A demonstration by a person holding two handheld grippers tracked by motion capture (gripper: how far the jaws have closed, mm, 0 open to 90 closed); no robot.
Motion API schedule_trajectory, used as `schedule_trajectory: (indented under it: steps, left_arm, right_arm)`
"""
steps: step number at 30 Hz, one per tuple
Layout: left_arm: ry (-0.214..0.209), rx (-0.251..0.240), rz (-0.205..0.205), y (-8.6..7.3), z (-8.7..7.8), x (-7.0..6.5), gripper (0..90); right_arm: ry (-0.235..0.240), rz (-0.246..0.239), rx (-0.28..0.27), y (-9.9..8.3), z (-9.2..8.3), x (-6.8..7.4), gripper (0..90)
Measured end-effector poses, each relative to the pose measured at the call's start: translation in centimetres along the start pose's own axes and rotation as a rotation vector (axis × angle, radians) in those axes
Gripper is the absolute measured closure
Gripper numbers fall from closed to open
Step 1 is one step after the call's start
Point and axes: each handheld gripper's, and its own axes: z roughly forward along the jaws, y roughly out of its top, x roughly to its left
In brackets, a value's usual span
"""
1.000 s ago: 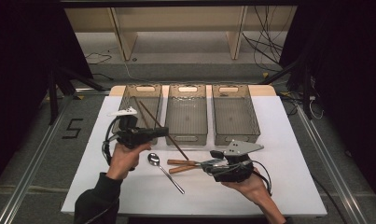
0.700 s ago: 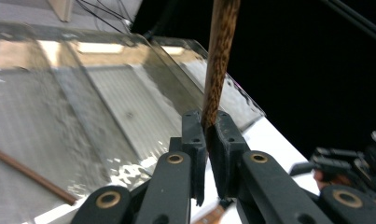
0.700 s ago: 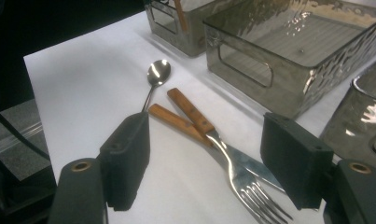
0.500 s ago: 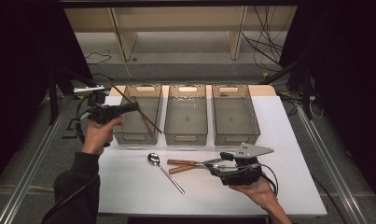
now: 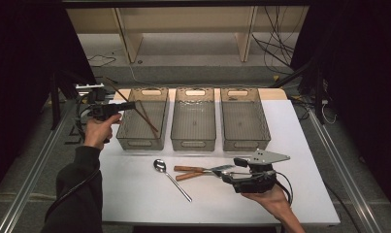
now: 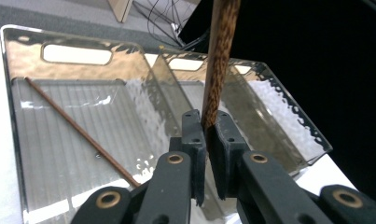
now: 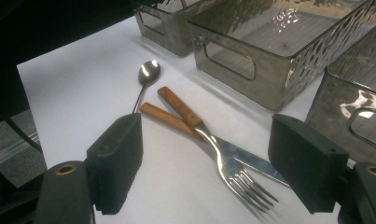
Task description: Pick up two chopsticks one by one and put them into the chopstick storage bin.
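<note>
From the high view, the left gripper (image 5: 127, 105) is clenched on a dark brown wooden chopstick (image 5: 114, 90) and sits at the far left corner of the white table (image 5: 135, 194), beside the left smoked clear plastic bin (image 5: 160, 116); a second thin brown chopstick (image 5: 147, 116) already lies slanted inside that bin. The right gripper (image 5: 228, 175) rests near the table's front right, its jaws having just been opening, and nothing is between them. Just left of it lie a wooden-handled fork (image 5: 203, 170) and a wooden-handled knife (image 5: 195, 174), crossed, with a steel spoon (image 5: 171, 178) beside them. In the left gripper view, the pads (image 6: 195, 135) pinch the held chopstick near one end, so most of it rises upward past the bin rims. With a grip that far from the middle, the stick could well pivot or slip, and its free end might catch the bin wall or land in the middle smoked bin (image 6: 251, 107) instead. In the right gripper view, the wide-set jaws frame the fork (image 7: 232, 175) and knife (image 7: 176, 122), which overlap at their necks. Closing here risks pinching both pieces together or skidding one across the table, and the spoon (image 7: 147, 74) lies close enough to be nudged.
</note>
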Motion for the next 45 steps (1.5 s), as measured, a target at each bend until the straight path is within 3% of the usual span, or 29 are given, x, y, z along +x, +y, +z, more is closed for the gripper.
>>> schedule_trajectory:
  steps: [4, 16, 31, 45]
  left_arm:
    - [0.003, 0.018, -0.017, -0.1, 0.8, 0.8, 84.5]
    - [0.008, 0.098, -0.039, -0.2, 2.8, 1.7, 84.4]
    - [0.017, 0.190, -0.017, -0.5, 4.8, 0.8, 83.9]
    - [0.056, 0.213, -0.025, -0.4, 6.0, 0.8, 83.3]
  right_arm:
    - [0.002, 0.005, 0.004, -0.1, 0.0, 0.0, 27.1]
    - [0.002, 0.002, 0.006, -0.1, -0.1, -0.1, 27.2]
    - [0.001, -0.001, 0.009, -0.2, 0.0, -0.1, 27.3]
    - [0.000, -0.003, 0.006, -0.1, -0.1, -0.2, 27.4]
